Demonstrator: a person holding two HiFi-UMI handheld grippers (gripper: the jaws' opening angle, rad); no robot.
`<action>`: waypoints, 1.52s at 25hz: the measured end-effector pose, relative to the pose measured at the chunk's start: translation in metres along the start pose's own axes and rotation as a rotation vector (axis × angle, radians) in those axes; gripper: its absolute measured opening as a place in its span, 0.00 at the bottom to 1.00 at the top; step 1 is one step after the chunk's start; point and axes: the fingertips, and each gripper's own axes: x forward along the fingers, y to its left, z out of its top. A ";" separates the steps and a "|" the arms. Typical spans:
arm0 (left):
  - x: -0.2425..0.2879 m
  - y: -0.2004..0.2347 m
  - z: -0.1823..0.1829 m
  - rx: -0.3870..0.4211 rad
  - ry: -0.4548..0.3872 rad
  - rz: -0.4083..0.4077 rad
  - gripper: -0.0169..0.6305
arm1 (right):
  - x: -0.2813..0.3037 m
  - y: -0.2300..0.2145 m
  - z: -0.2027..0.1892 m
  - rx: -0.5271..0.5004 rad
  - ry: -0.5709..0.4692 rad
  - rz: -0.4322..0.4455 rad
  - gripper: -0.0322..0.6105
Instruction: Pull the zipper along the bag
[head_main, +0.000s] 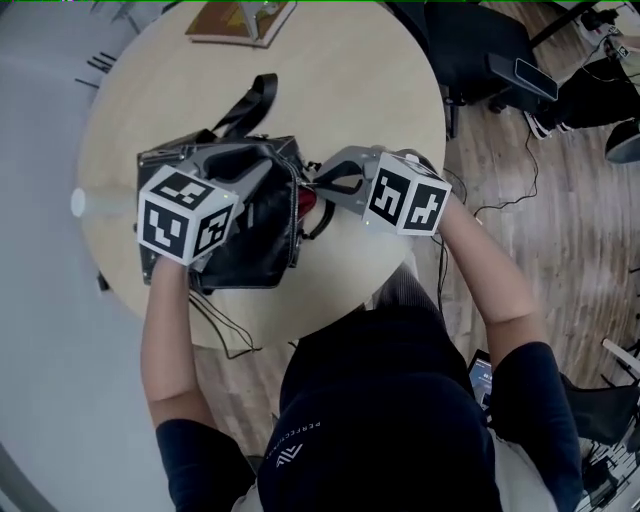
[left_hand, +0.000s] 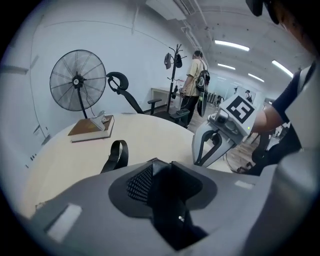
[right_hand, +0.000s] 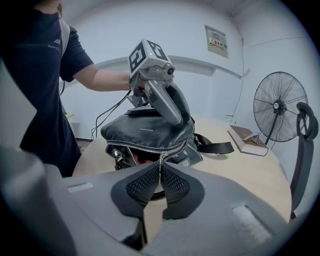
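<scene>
Pinching the zipper pull (right_hand: 160, 156) with closed jaws, the right tool (right_hand: 160, 165) sat at the near edge of the black leather bag (right_hand: 150, 127) on the round counter (right_hand: 240, 165). The zipper track (right_hand: 140, 148) ran crosswise to that tool, gaping over red lining (right_hand: 136, 158) to its left in the right gripper view, so the pull looked bound sideways along that edge. The left tool (right_hand: 181, 116), clamped on the bag's top just beyond the track, seemed placed to brace it.

Light: I see even, bright room light from ceiling strips (left_hand: 231, 46) | Shadows: soft on the worktop (head_main: 330, 90) | Distortion: both gripper views bulge, dark corners | Blur: left gripper (left_hand: 162, 174) jaws soft up close
</scene>
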 end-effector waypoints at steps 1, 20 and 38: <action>0.003 0.001 0.000 0.029 0.018 0.021 0.23 | -0.001 -0.002 0.000 -0.005 0.005 -0.011 0.07; 0.036 0.031 -0.006 -0.017 0.070 0.125 0.23 | -0.002 -0.008 -0.004 -0.016 0.078 -0.001 0.07; 0.019 0.018 0.000 0.284 0.220 -0.028 0.35 | -0.002 -0.003 -0.004 -0.061 0.078 0.052 0.07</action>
